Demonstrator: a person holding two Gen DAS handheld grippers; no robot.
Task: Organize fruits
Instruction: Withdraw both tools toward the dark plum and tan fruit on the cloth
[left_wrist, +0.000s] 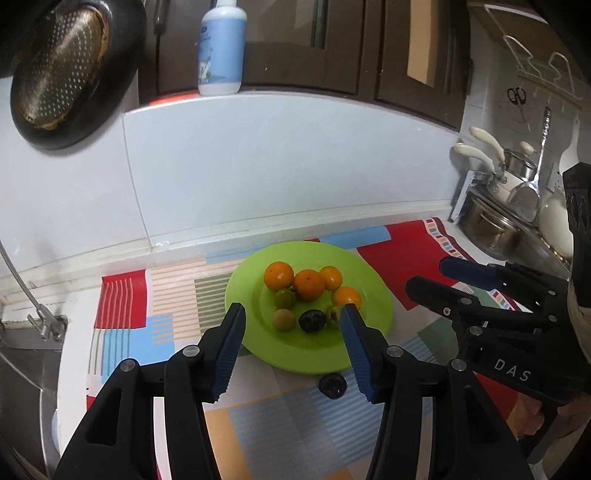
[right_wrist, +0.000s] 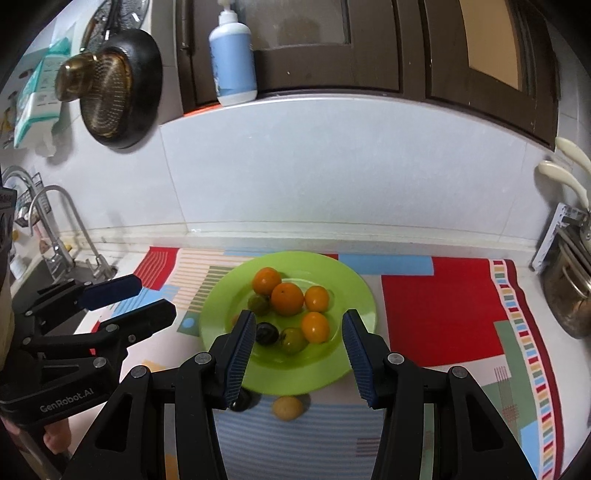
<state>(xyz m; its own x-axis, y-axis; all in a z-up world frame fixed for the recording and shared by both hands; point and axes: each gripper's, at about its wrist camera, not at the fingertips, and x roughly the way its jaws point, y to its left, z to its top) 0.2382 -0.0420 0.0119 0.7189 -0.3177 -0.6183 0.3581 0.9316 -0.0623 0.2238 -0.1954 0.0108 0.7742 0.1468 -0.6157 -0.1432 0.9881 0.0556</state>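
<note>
A green plate (left_wrist: 295, 354) (right_wrist: 354, 288) sits on a patterned mat and holds several oranges (left_wrist: 309, 284) (right_wrist: 287, 299), small green fruits (left_wrist: 285, 298) (right_wrist: 293, 339) and a dark plum (left_wrist: 312, 321) (right_wrist: 266, 333). Another dark plum (left_wrist: 332, 385) (right_wrist: 241, 400) lies on the mat in front of the plate. A small yellow-brown fruit (right_wrist: 287, 407) lies beside it. My left gripper (left_wrist: 293, 354) (right_wrist: 129, 299) is open and empty, hovering over the plate's near edge. My right gripper (right_wrist: 299, 358) (left_wrist: 432, 277) is open and empty, also above the plate's near edge.
The patterned mat (right_wrist: 443, 317) covers the counter. A sink and faucet (right_wrist: 55, 229) are at the left. Steel pots (left_wrist: 487, 225) stand at the right. A strainer in a dark pan (right_wrist: 110, 92) hangs on the wall, and a blue bottle (right_wrist: 232, 55) stands on the ledge.
</note>
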